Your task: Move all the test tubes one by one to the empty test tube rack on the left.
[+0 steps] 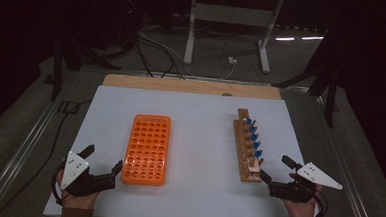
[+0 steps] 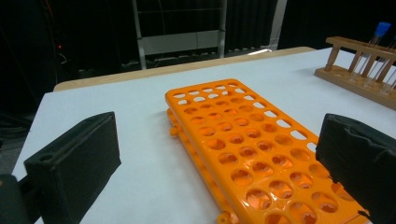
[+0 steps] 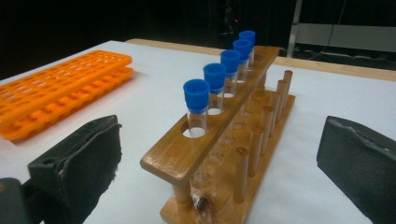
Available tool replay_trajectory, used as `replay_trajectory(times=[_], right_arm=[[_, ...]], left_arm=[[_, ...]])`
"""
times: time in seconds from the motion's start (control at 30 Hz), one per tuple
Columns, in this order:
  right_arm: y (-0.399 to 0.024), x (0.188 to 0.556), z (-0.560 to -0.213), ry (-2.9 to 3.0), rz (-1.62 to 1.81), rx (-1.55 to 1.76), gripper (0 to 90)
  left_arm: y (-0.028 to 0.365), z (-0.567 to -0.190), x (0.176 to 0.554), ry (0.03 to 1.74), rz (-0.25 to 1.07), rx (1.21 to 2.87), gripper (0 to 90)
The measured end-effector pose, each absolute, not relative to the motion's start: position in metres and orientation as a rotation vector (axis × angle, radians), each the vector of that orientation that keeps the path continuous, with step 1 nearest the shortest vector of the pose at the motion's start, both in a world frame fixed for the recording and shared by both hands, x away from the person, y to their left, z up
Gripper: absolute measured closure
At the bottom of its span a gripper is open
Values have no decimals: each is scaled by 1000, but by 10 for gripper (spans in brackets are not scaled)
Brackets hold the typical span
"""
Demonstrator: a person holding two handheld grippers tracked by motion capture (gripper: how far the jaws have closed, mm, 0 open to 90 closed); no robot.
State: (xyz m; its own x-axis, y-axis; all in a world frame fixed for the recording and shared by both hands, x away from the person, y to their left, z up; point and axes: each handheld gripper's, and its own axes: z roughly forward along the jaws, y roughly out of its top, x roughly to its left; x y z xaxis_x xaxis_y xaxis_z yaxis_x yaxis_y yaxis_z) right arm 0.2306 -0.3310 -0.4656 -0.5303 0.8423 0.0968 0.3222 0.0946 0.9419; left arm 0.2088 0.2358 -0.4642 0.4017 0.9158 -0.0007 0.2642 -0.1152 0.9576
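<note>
An orange plastic tube rack (image 1: 147, 148) with many empty holes lies flat left of the table's middle. A wooden rack (image 1: 246, 146) on the right holds several blue-capped test tubes (image 1: 253, 136) in a row. My left gripper (image 1: 102, 159) is open at the near left. One jaw tip is close to the orange rack's near left corner without gripping it. In the left gripper view the orange rack (image 2: 243, 140) lies just ahead of the left gripper (image 2: 217, 163). My right gripper (image 1: 277, 169) is open by the wooden rack's near end. The right gripper view shows the right gripper (image 3: 219, 163) facing the wooden rack (image 3: 219, 135) and tubes (image 3: 224, 70).
A white sheet (image 1: 200, 114) covers the table, with a wooden strip (image 1: 182, 85) bare along the far edge. Beyond it are a dark floor with cables (image 1: 154, 51) and a metal stand (image 1: 230, 20). Open sheet lies between the two racks.
</note>
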Motion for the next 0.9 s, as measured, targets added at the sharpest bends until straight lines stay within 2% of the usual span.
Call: replay_trajectory(times=[0.63, 0.9], right_arm=[[-330, 239, -450, 1887, 1461, 1130, 4], [-325, 247, -446, 1904, 1466, 1096, 76]], left_arm=[[243, -466, 208, 1116, 799, 1567, 8], [241, -466, 209, 1111, 805, 1577, 7]])
